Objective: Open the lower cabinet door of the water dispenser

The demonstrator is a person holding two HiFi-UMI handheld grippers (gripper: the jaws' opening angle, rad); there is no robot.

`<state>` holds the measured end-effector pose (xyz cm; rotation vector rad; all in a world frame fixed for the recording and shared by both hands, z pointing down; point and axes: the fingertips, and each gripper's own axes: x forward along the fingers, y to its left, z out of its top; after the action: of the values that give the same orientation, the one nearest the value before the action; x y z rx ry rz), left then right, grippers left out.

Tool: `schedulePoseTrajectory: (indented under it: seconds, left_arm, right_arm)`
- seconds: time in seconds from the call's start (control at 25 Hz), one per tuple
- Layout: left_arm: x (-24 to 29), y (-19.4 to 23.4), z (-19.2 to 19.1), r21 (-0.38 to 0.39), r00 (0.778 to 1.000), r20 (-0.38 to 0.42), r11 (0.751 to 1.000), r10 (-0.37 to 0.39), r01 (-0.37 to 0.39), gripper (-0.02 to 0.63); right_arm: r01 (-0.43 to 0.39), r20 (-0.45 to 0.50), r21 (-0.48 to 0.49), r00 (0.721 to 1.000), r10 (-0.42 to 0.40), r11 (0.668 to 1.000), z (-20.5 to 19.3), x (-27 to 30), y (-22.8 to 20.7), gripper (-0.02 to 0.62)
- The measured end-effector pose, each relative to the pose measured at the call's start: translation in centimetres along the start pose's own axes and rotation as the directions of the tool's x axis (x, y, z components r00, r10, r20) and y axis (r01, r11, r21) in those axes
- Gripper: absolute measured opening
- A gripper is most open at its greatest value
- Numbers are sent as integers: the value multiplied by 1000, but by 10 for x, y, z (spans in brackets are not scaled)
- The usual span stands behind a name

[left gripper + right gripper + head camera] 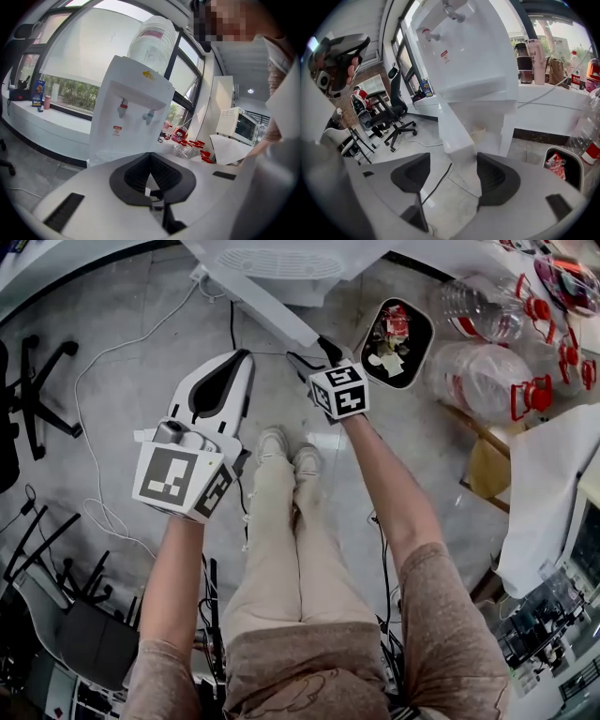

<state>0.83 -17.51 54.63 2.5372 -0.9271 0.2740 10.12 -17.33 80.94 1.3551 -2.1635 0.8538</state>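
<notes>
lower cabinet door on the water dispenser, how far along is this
Done: the lower cabinet door stands swung out from the water dispenser, its compartment exposed. In hand: the right hand-held gripper is open at the door's free edge, pads not pressing; the left hand-held gripper is shut, empty. Left: probably just backing away.

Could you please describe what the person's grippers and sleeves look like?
Both the left gripper and right gripper are white with black ribbed pads, each carrying a cube of black-and-white square markers. The person wears short, brownish sleeves.
</notes>
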Motion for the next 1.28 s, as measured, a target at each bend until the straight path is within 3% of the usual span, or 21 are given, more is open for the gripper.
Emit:
schedulePoseTrajectory:
  seconds: [0.76, 1.28]
  left_arm:
    - [-60, 39, -12, -67, 991, -1, 989, 135, -135, 17]
    - [-100, 73, -14, -112, 968, 27, 963, 249, -244, 17]
  right_arm:
    - [-234, -117, -104, 968, 221, 967, -23, 25, 127, 262]
    - [-335, -169, -164, 936, 308, 928, -15, 55, 179, 230]
